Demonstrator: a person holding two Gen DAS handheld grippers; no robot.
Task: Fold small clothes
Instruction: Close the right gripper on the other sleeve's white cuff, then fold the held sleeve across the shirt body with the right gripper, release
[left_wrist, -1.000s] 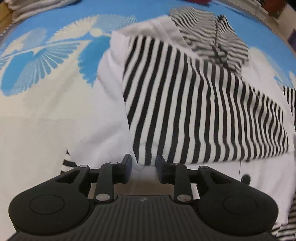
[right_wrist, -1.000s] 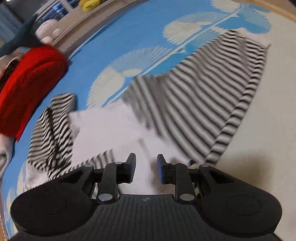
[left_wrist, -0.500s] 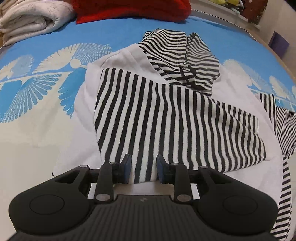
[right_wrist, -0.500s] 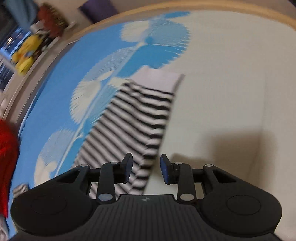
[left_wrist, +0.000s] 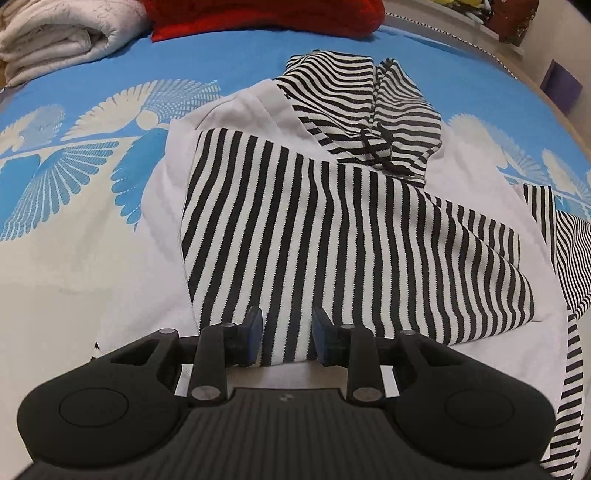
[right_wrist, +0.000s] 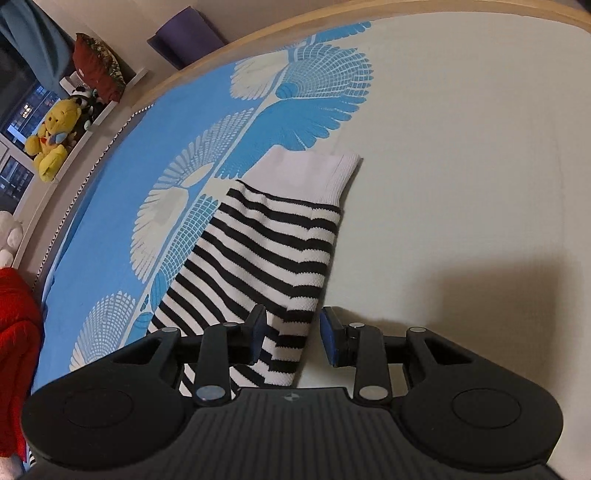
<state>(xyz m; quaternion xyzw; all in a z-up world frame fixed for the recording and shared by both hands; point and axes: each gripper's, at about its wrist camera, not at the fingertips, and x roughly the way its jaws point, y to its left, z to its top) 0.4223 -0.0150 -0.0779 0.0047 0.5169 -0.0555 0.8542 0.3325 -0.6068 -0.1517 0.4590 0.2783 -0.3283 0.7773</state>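
I am closing the right claw (right_wrist: 291, 338) over the striped sleeve (right_wrist: 266, 258), not yet gripping; the left claw (left_wrist: 287, 338) is hanging open. Risk: pinching the bed sheet (right_wrist: 461, 166) underneath.

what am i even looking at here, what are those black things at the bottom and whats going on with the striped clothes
Each picture comes from a camera mounted on a hand-held gripper, looking out along its two fingers; a person holds one in each hand. The left gripper hovers over a black-and-white striped hooded top spread on a blue patterned bedspread, one sleeve already folded across it. The right gripper is over the other striped sleeve, near its white cuff. Its fingers are closing slightly, the sleeve's edge between them, not yet pinched. Neither gripper holds anything.
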